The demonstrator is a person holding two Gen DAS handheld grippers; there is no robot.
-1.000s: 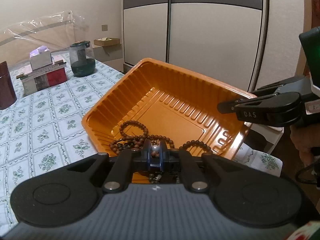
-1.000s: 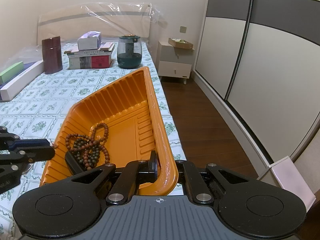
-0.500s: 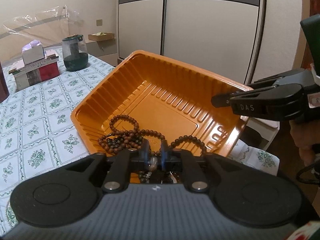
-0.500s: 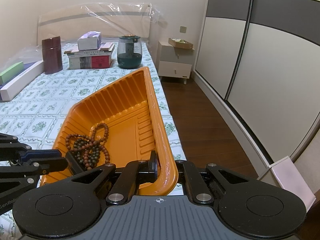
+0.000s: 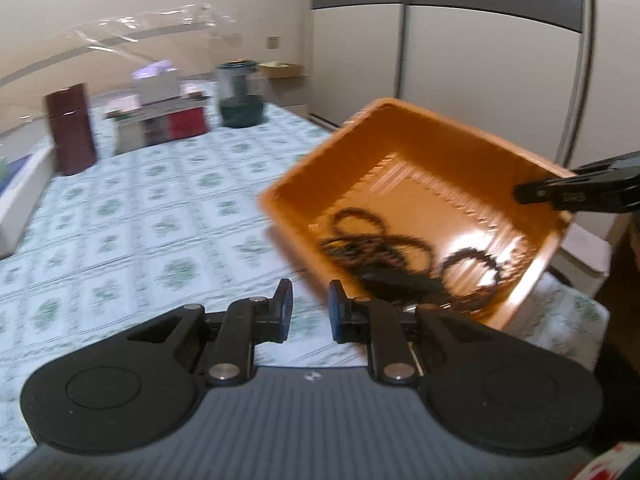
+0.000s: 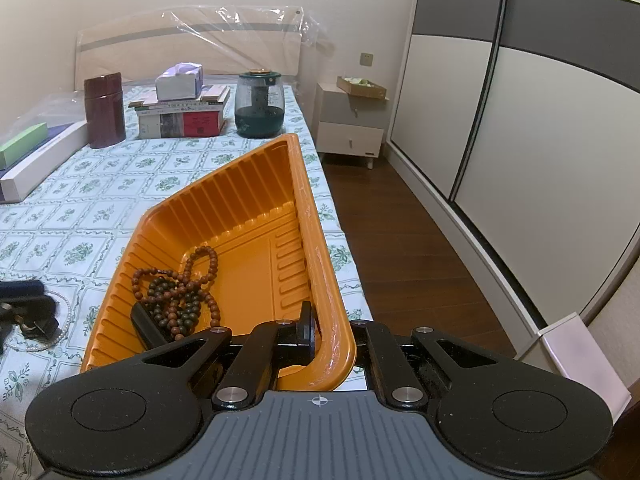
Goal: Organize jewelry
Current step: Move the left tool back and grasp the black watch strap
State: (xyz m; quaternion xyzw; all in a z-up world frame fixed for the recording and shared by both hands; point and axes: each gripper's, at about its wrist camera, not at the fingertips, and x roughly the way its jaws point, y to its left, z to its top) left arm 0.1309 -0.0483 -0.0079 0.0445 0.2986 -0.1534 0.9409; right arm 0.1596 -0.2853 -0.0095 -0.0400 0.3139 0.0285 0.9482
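An orange plastic tray [image 6: 240, 208] sits on the bed's floral cloth, its right side lifted. My right gripper [image 6: 332, 336] is shut on the tray's near right rim. Brown and dark bead bracelets [image 6: 180, 284] lie heaped in the tray's low left corner; they also show, blurred, in the left wrist view [image 5: 376, 252]. My left gripper [image 5: 308, 312] is open and empty, just left of the tray [image 5: 400, 152] over the cloth. A white pearl necklace [image 6: 48, 332] lies on the cloth under the left gripper [image 6: 24, 308].
At the back of the bed stand a dark red canister [image 6: 104, 108], a book stack with a tissue box [image 6: 184, 112] and a dark green glass jar [image 6: 260, 104]. Flat boxes [image 6: 36, 156] lie at left. A nightstand [image 6: 352, 124] and wardrobe stand right of the bed.
My left gripper has opened, let go of the beads into the tray and swung left, out of the tray. The right gripper keeps hold of the tray rim.
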